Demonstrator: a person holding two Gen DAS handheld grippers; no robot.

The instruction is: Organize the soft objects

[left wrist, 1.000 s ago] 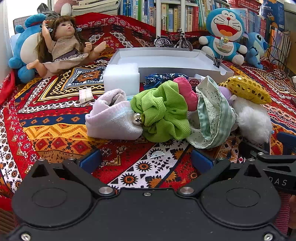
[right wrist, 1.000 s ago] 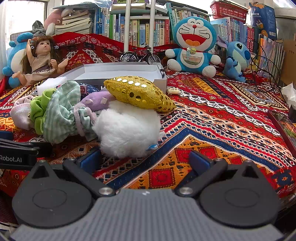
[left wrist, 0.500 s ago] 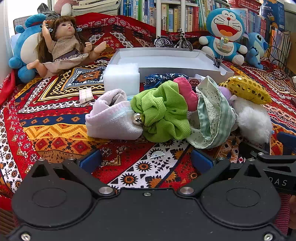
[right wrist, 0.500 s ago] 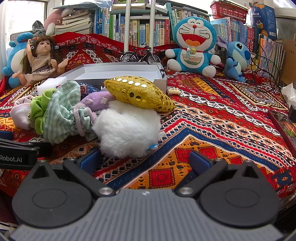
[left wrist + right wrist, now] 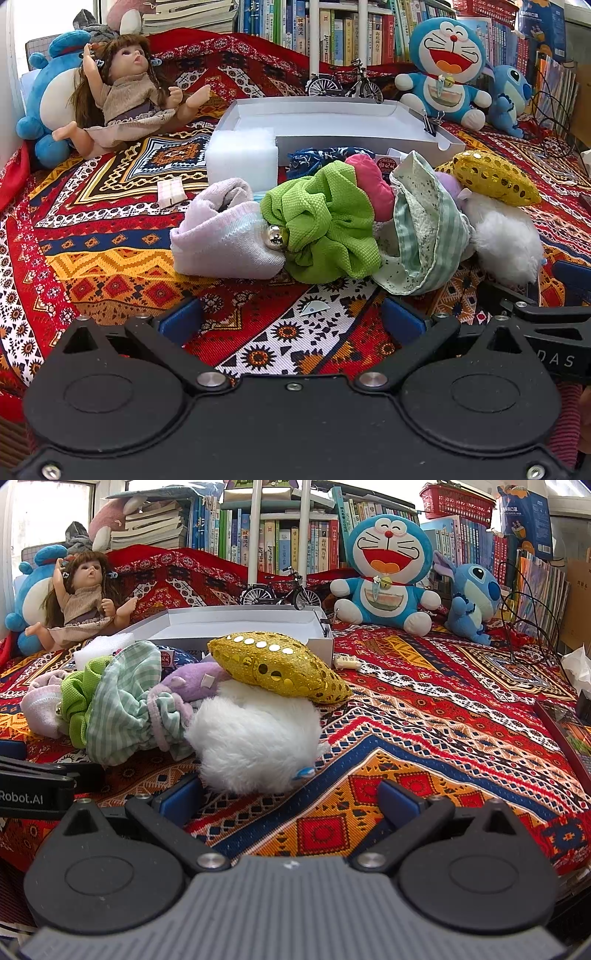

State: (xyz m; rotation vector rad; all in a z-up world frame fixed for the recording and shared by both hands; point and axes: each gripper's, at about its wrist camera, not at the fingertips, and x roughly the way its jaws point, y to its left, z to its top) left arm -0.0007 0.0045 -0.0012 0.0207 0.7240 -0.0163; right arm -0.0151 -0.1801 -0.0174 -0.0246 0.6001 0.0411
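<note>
Patterned cloth (image 5: 424, 738) bare right of white pompom (image 5: 255, 738), right gripper (image 5: 290, 801) agape

A row of soft items lies bunched together on the patterned cloth, in front of the shallow white cardboard box (image 5: 332, 122). From left to right in the left wrist view:

- Pale pink knitted sock, folded (image 5: 225, 240), lying flat.
- Lime-green textured fabric scrunchie (image 5: 325, 229), crumpled, touching the sock; a small silver bead (image 5: 275, 236) sits at the junction.
- Pink padded heart-shaped piece (image 5: 371, 184), behind the scrunchie.
- Green-and-white gingham drawstring pouch with lace lining (image 5: 424, 236), mouth open, on its side.
- Small lilac plush piece (image 5: 192, 681), partly covered.
- White fluffy plush ball (image 5: 255, 742), resting on the cloth.
- Gold sequinned cushion-like piece (image 5: 280, 668), tilted, lying on top of the white ball.
</note>
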